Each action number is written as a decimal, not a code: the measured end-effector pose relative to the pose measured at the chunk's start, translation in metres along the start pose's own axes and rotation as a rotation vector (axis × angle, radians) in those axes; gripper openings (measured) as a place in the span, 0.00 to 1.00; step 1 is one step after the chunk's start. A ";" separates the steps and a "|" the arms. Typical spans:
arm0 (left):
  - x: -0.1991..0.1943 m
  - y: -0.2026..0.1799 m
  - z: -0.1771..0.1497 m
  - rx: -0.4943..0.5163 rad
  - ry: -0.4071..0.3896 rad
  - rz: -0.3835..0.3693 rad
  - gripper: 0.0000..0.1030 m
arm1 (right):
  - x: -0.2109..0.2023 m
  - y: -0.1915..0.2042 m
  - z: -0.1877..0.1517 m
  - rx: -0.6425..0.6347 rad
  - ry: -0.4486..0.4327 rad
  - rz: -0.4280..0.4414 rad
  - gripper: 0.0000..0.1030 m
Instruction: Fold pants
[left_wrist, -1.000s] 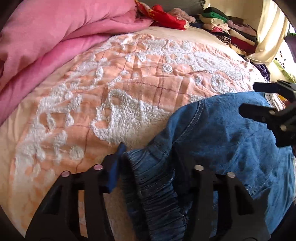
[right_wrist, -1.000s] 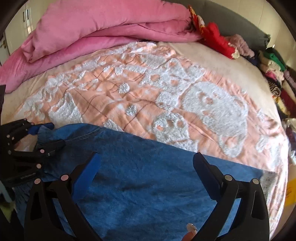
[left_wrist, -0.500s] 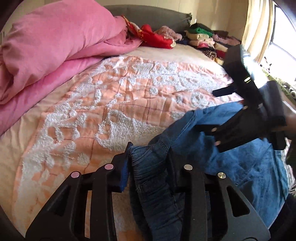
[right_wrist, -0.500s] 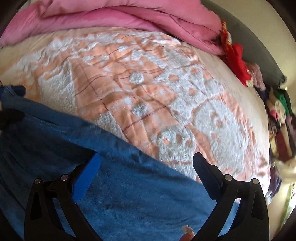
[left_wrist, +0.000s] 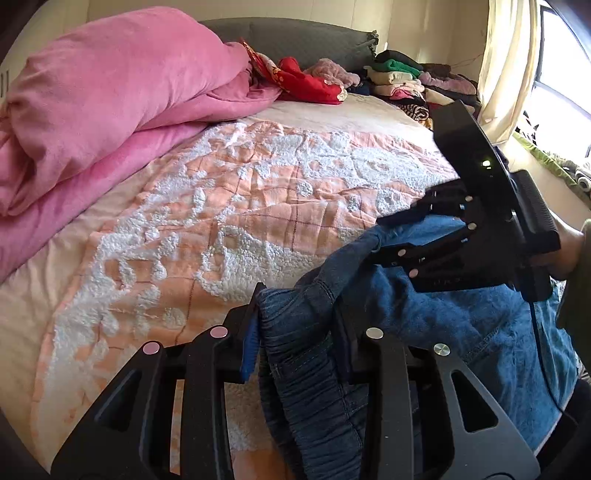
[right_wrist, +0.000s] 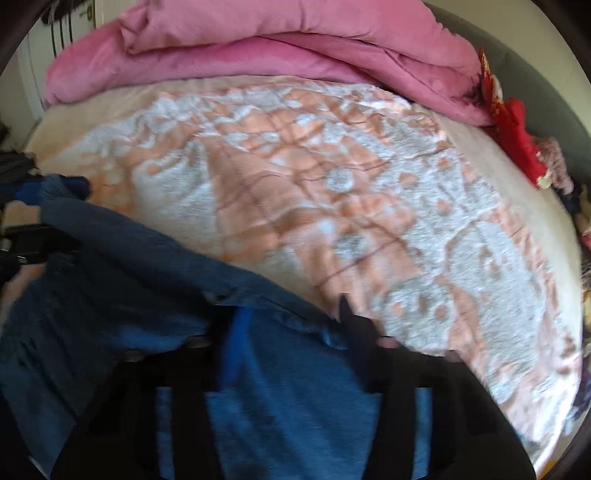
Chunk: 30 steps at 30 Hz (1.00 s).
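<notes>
Blue denim pants (left_wrist: 461, 325) lie at the near edge of the bed, also seen in the right wrist view (right_wrist: 280, 384). My left gripper (left_wrist: 295, 332) is shut on the gathered elastic waistband (left_wrist: 303, 373) and holds it a little above the bedspread. My right gripper (right_wrist: 288, 325) has its fingers narrowed around the pants' upper edge; the view is blurred. In the left wrist view the right gripper (left_wrist: 376, 236) sits at the right, its fingers closed over a raised fold of denim.
A peach and white bedspread (left_wrist: 236, 206) covers the bed. A pink duvet (left_wrist: 110, 103) is piled at the far left. Red cloth (left_wrist: 306, 79) and stacked folded clothes (left_wrist: 410, 85) lie at the headboard. A curtain (left_wrist: 506, 62) hangs at the right.
My right gripper moved left toward the waistband, went from wide open to closed on the pants' upper edge. My left gripper kept its hold and lifted slightly.
</notes>
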<state>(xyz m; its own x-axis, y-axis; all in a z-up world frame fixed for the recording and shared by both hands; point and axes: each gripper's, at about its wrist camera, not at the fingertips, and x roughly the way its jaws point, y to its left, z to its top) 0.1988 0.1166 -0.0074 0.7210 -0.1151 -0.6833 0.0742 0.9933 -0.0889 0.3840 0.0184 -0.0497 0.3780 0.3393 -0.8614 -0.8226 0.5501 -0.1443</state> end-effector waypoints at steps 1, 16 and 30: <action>-0.001 0.000 0.000 0.001 -0.003 0.000 0.24 | -0.004 0.002 0.000 0.014 -0.013 -0.002 0.30; -0.057 -0.022 -0.009 0.015 -0.079 0.028 0.24 | -0.130 0.036 -0.059 0.197 -0.259 -0.057 0.12; -0.104 -0.038 -0.057 0.095 -0.028 0.028 0.26 | -0.187 0.124 -0.129 0.179 -0.324 -0.016 0.10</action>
<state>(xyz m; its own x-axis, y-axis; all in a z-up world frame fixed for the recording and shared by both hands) 0.0811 0.0905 0.0256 0.7429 -0.0878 -0.6636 0.1175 0.9931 0.0001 0.1567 -0.0759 0.0305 0.5286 0.5376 -0.6570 -0.7390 0.6722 -0.0445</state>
